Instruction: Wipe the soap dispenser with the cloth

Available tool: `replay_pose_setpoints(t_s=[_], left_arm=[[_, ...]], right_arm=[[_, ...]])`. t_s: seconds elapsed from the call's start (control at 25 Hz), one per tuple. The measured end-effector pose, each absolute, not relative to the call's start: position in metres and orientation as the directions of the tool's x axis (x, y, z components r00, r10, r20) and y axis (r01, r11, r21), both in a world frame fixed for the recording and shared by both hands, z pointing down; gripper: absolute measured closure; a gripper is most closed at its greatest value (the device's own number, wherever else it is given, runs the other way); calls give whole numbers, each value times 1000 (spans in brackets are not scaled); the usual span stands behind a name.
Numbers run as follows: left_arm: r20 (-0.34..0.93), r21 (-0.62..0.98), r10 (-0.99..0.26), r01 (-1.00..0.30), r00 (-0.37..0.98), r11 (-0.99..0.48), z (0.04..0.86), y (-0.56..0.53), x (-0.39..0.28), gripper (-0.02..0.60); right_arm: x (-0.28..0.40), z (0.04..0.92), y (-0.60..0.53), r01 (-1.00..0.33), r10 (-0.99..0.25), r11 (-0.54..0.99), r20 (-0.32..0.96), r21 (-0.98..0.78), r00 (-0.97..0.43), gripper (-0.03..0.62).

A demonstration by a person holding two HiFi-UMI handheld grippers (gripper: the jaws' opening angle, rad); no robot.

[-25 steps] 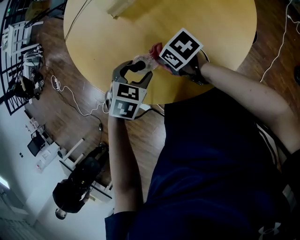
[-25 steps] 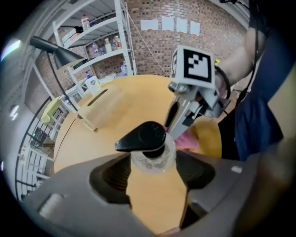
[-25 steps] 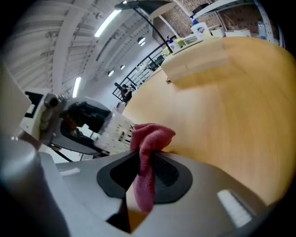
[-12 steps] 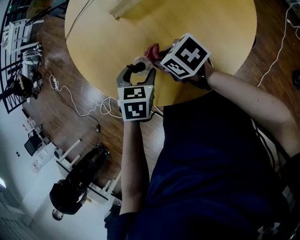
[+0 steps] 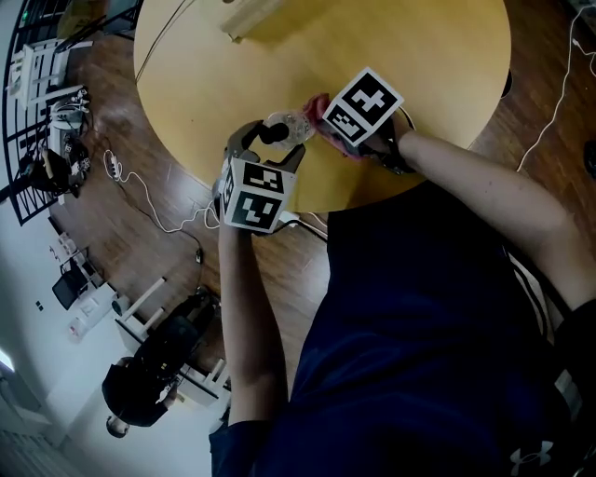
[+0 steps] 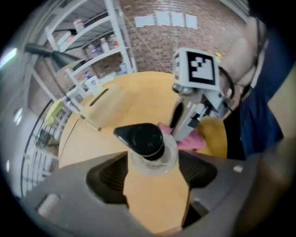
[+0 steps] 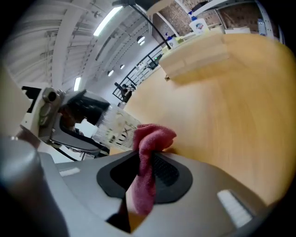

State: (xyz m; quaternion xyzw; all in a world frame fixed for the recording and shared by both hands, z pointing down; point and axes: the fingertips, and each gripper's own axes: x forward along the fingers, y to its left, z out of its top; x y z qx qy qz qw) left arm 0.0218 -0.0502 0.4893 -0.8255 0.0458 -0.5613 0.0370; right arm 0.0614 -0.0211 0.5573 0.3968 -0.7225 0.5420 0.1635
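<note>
Left gripper view shows the soap dispenser upright on the round table, between the jaws of the left gripper. The jaws have just been opening and stand wide, with the pads against its clear sides. How much soap the clear body holds cannot be made out, as the black pump top covers most of it.

The right gripper pinches the red cloth between its pads. A fold bulges past the tips just beside the dispenser's labelled wall, and whether it touches is unclear.

In the head view the marker cubes hide the right jaws and the dispenser's lower body. A wooden box lies at the table's far side — cut off by the frame edge, its inside unseen.
</note>
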Motion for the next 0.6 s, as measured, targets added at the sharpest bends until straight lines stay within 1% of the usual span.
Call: replay_pose_setpoints(t_s=[0.08, 0.12, 0.16, 0.2, 0.24, 0.32, 0.48, 0.56, 0.6], left_arm=[[904, -16, -145, -305, 402, -952, 481, -49, 23, 239], [893, 22, -165, -408, 418, -913, 478, -49, 24, 244], [887, 27, -191, -460, 420, -887, 477, -49, 25, 249], [886, -2, -217, -466, 410, -885, 479, -50, 24, 256], [887, -43, -235, -437, 398, -898, 482, -51, 23, 272], [890, -84, -226, -345, 395, -935, 484, -53, 23, 273], [906, -76, -115, -110, 407, -991, 484, -52, 27, 273], [918, -76, -64, 14, 391, -997, 488, -49, 27, 272], [927, -74, -48, 56, 373, -996, 489, -48, 26, 272]], right_arm=[[61, 526, -26, -739, -444, 139, 626, -659, -641, 511], [62, 509, -28, -742, -463, 165, 613, -650, -640, 511], [64, 497, -30, -750, -475, 189, 610, -633, -634, 511], [65, 490, -31, -762, -478, 209, 615, -613, -627, 511], [67, 488, -32, -773, -474, 223, 627, -594, -619, 511], [69, 498, -34, -786, -455, 229, 651, -574, -608, 511], [71, 548, -34, -796, -375, 160, 709, -584, -597, 511], [69, 573, -28, -810, -345, 142, 738, -569, -579, 511], [68, 580, -26, -811, -344, 135, 741, -569, -577, 511]])
